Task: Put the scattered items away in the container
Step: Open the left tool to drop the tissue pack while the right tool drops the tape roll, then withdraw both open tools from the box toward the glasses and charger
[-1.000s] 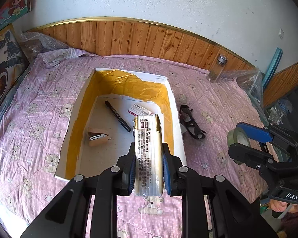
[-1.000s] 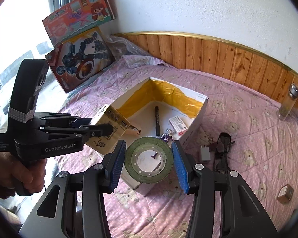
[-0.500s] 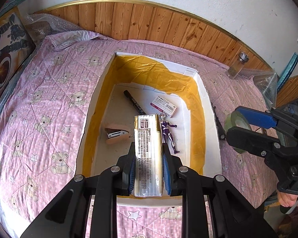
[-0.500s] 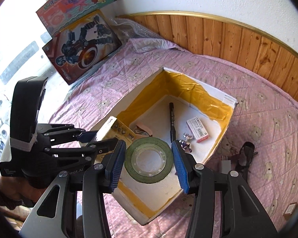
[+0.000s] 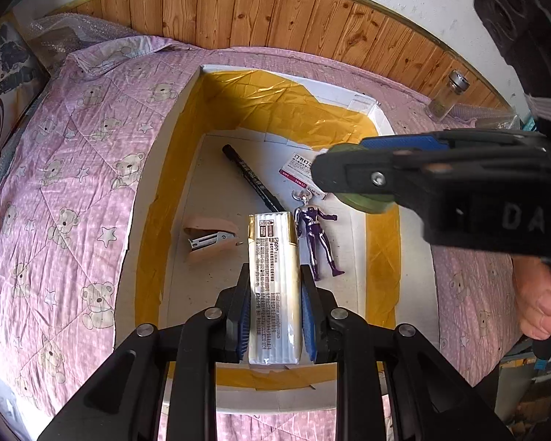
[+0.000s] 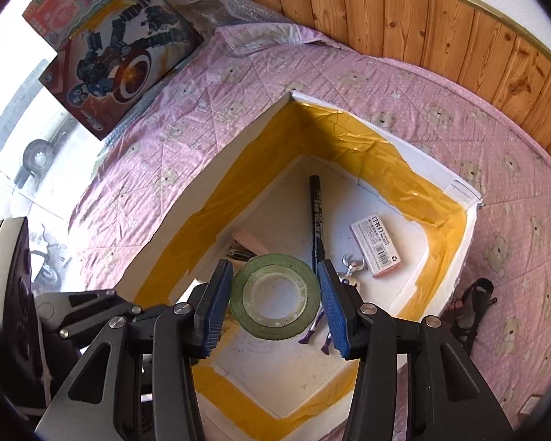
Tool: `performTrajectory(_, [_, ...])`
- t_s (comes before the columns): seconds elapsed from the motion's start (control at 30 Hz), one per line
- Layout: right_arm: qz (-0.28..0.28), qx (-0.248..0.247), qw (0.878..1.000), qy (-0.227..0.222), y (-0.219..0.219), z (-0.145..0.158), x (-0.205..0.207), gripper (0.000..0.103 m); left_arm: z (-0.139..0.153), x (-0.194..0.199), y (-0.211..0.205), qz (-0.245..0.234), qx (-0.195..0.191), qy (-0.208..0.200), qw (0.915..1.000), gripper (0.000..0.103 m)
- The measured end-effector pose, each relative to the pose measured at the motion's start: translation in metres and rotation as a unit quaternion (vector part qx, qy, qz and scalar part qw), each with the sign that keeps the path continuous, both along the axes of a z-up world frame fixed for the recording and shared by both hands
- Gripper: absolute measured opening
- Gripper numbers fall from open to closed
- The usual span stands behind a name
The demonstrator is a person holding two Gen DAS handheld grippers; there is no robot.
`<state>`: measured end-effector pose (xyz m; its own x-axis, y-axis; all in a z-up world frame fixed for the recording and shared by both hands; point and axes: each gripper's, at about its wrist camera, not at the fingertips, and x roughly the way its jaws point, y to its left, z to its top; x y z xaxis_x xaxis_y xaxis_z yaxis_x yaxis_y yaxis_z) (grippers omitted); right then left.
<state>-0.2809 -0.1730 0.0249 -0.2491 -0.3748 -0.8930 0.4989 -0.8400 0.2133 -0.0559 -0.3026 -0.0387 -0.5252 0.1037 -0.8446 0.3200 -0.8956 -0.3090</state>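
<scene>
Hovering over the open white box (image 5: 158,191), both claws are pointing down into it. The left claw (image 5: 274,316) is clamping a long cream-and-gold packet (image 5: 273,283) between its blue pads, the packet standing out forward along the fingers above the box floor. The right claw (image 6: 275,294) is gripping a flat green tape roll (image 6: 275,296) by its outer rim, hole facing the camera; in the left wrist view this claw (image 5: 352,180) is reaching in from the right over the box's far right part, a hand (image 5: 540,297) showing under its handle.

The box is sitting on a bed with a pink quilted bear-print cover (image 5: 73,183). Its inner walls are lined with crinkled glossy yellow tape. Lying on its floor: a black marker (image 5: 251,180), a pinkish stapler (image 5: 209,239), a small printed staples box (image 6: 376,244) and a purple figurine (image 5: 317,237), just right of the packet's tip. A glass jar (image 5: 446,95) is standing by the wood panelling.
</scene>
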Motion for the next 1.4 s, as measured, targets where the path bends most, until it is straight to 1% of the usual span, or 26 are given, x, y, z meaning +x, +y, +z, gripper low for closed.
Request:
performTrajectory(0.3, [0.014, 0.007, 0.999, -0.046, -0.032, -0.022, -0.041, 0.05, -0.012, -0.003, 0.0, -0.005, 0.012, -0.012, 0.9998, 0.024])
performTrajectory(0.57, [0.015, 0.02, 0.998, -0.064, -0.051, -0.043, -0.064, 0.05, -0.022, -0.01, -0.003, -0.007, 0.013, -0.026, 0.9996, 0.024])
performTrajectory(0.7, [0.015, 0.009, 0.997, -0.072, -0.057, -0.049, -0.068, 0.051, -0.025, -0.015, -0.003, -0.012, 0.015, -0.032, 0.9993, 0.025])
performTrajectory(0.77, [0.003, 0.006, 0.998, -0.068, -0.055, -0.049, -0.069, 0.053, -0.027, -0.016, -0.003, -0.01, 0.02, -0.036, 0.9991, 0.026])
performTrajectory(0.83, [-0.002, 0.0, 0.998, -0.069, -0.052, -0.047, -0.069, 0.053, -0.028, -0.017, -0.004, -0.005, 0.014, -0.041, 0.9991, 0.029])
performTrajectory(0.87, [-0.003, -0.002, 0.998, -0.068, -0.051, -0.046, -0.068, 0.053, -0.028, -0.015, -0.003, -0.003, 0.016, -0.041, 0.999, 0.032])
performTrajectory(0.9, [-0.004, -0.003, 0.998, -0.066, -0.049, -0.044, -0.067, 0.053, -0.028, -0.015, -0.003, -0.002, 0.017, -0.041, 0.999, 0.032])
performTrajectory(1.03, [0.001, -0.005, 0.998, -0.064, -0.043, -0.038, -0.058, 0.053, -0.023, -0.009, -0.001, -0.003, 0.009, -0.04, 0.9992, 0.032])
performTrajectory(1.23, [0.021, 0.006, 0.998, -0.065, -0.034, -0.034, -0.036, 0.054, -0.01, -0.006, 0.004, -0.001, -0.002, -0.038, 0.9993, 0.032])
performTrajectory(1.4, [0.019, 0.008, 0.998, -0.06, -0.019, -0.027, -0.021, 0.054, 0.001, -0.002, 0.016, -0.005, -0.014, -0.034, 0.9993, 0.032])
